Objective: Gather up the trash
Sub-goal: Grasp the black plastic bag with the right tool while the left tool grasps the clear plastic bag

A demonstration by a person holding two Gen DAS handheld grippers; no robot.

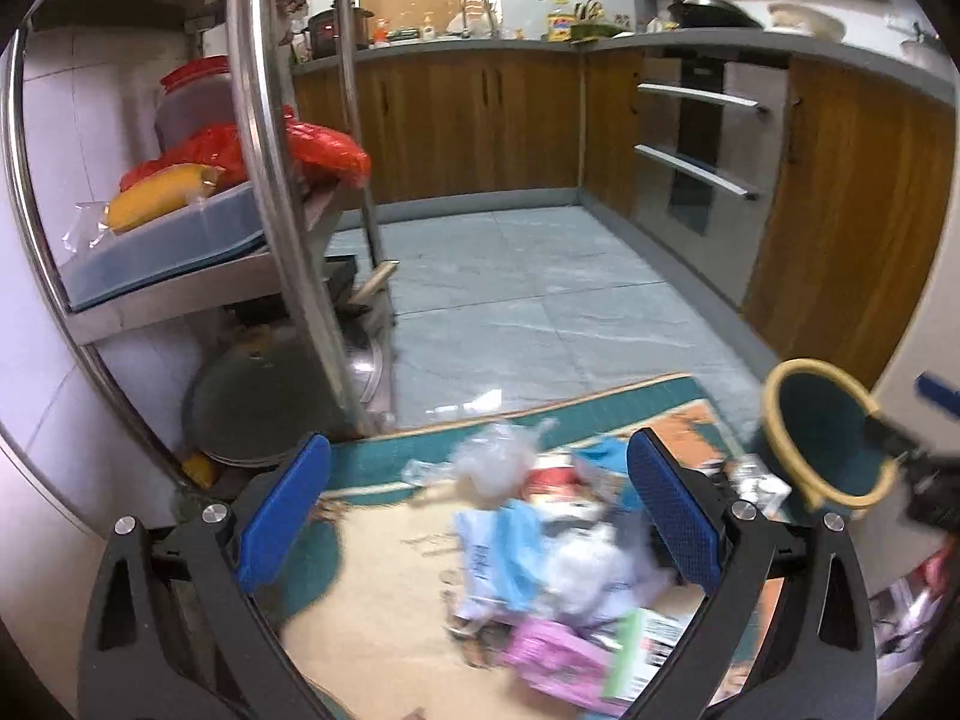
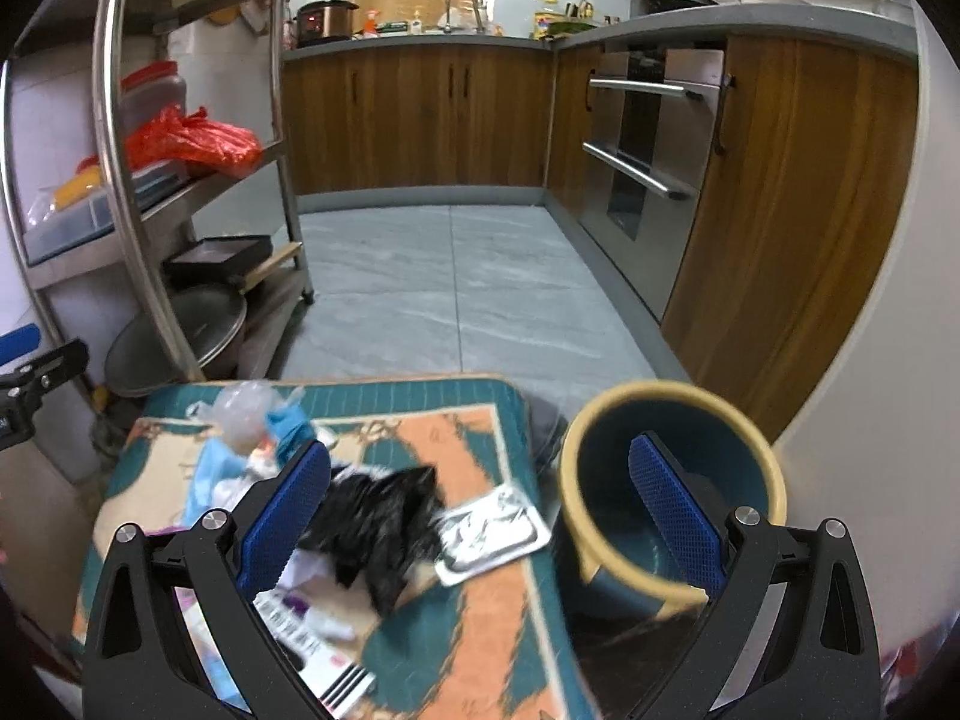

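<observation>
A heap of trash lies on a teal and orange patterned mat (image 2: 480, 630). It holds a clear plastic bag (image 1: 495, 459), blue wrappers (image 1: 510, 558), a pink packet (image 1: 555, 663), a black plastic bag (image 2: 384, 522) and a silver blister pack (image 2: 492, 531). My left gripper (image 1: 480, 516) hangs open just above the heap with nothing between its pads. My right gripper (image 2: 480, 513) is open too, and the black bag lies between its fingers, ungripped. Its right finger (image 2: 672, 510) sits in the mouth of a dark teal bin with a yellow rim (image 2: 666, 420), which is also seen in the left wrist view (image 1: 822, 438).
A steel rack (image 2: 120, 180) stands on the left with a red bag (image 2: 192, 141), a jar and pot lids (image 2: 180, 336). Wooden cabinets (image 2: 420, 120) and an oven with bar handles (image 2: 648, 168) line the back and right. Grey tile floor (image 2: 450, 300) lies beyond the mat.
</observation>
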